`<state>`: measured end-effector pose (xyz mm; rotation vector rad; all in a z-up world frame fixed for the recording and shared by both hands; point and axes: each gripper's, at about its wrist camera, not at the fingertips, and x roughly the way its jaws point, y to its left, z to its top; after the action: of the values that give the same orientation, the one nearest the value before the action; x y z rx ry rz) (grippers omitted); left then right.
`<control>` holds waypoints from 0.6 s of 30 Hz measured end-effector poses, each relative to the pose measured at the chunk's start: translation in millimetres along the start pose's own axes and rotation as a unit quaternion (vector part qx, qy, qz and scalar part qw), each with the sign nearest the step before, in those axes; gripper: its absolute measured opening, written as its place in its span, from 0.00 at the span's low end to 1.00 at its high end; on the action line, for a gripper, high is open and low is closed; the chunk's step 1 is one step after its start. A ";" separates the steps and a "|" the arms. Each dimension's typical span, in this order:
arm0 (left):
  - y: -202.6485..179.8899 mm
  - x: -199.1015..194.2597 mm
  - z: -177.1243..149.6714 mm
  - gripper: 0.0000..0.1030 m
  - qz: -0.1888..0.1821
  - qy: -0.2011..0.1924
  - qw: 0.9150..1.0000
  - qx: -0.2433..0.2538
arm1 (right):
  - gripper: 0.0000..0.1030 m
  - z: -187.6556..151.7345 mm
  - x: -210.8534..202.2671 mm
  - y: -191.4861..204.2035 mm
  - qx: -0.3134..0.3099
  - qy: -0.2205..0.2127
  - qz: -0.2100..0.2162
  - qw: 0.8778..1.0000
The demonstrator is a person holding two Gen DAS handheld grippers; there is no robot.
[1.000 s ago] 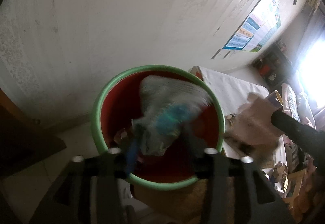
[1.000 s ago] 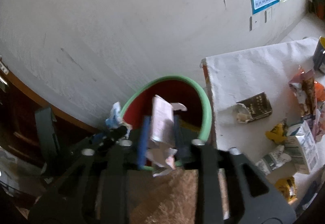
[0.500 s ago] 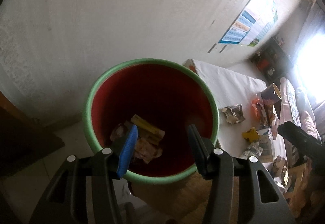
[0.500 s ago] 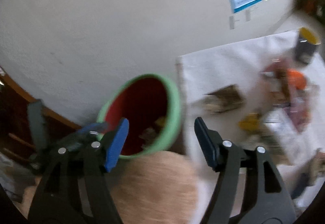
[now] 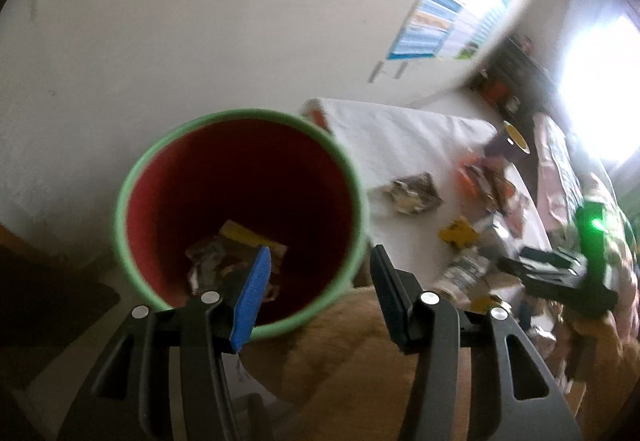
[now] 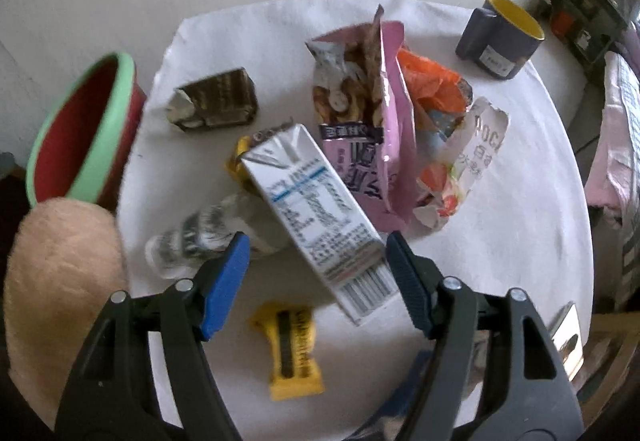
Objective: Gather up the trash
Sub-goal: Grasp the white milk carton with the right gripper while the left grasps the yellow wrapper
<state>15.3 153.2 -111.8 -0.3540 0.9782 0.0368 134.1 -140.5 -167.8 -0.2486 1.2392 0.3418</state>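
Left wrist view first: the left gripper [image 5: 316, 273] hung over the red bin [image 5: 240, 145] with the green rim, its jaws standing apart with nothing between them. Crumpled wrappers [image 5: 232, 253] lay at the bottom of the bin, one of them yellow. Beside the bin stood a table under a white cloth [image 5: 404, 129], strewn with litter: a dark crumpled carton [image 5: 412, 193], a small yellow wrapper [image 5: 460, 235] and a dark mug with a yellow inside [image 5: 508, 145] further back. The right gripper [image 5: 556, 273] showed at the right edge above the table, blurred, with a green light on it. A tan fuzzy thing [image 5: 360, 353] filled the foreground below the bin; what it was could not be told.

Right wrist view: the right gripper [image 6: 318, 261] pointed steeply down at the table [image 6: 520, 221], its jaws opening, with the lower end of a white milk carton [image 6: 316, 217] lying between them on the cloth and neither pad pressing on it. A clear plastic bottle [image 6: 196, 237] lay just left of the carton, partly under it. A yellow wrapper [image 6: 294, 349] lay nearer the camera. Behind the carton rested a pink snack bag [image 6: 360, 109], an orange bag [image 6: 432, 81] and a torn white packet [image 6: 468, 161], all touching one another. The dark crumpled carton [image 6: 216, 101] lay apart at the left, and the dark mug [image 6: 500, 37] stood at the far right. The bin [image 6: 88, 129] sat off the table's left edge, just beside the cloth, with the tan fuzzy thing [image 6: 60, 281] in front of it
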 end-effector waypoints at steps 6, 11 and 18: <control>-50.3 0.8 -2.3 0.48 -0.024 0.014 0.998 0.057 | 0.47 -4.5 18.4 -2.7 -0.038 0.031 -0.005 0.999; -93.4 8.2 -9.5 0.48 -0.037 0.034 0.992 0.115 | 0.41 -23.1 -7.6 -16.0 0.019 -0.018 0.031 0.999; -154.9 34.7 -30.4 0.48 -0.089 0.101 0.974 0.182 | 0.36 -74.4 -66.8 -57.5 0.170 -0.107 0.068 0.977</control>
<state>39.6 -6.6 -112.6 -0.1061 1.1260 -0.3431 71.9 -228.8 -127.2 0.1645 1.0828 0.2598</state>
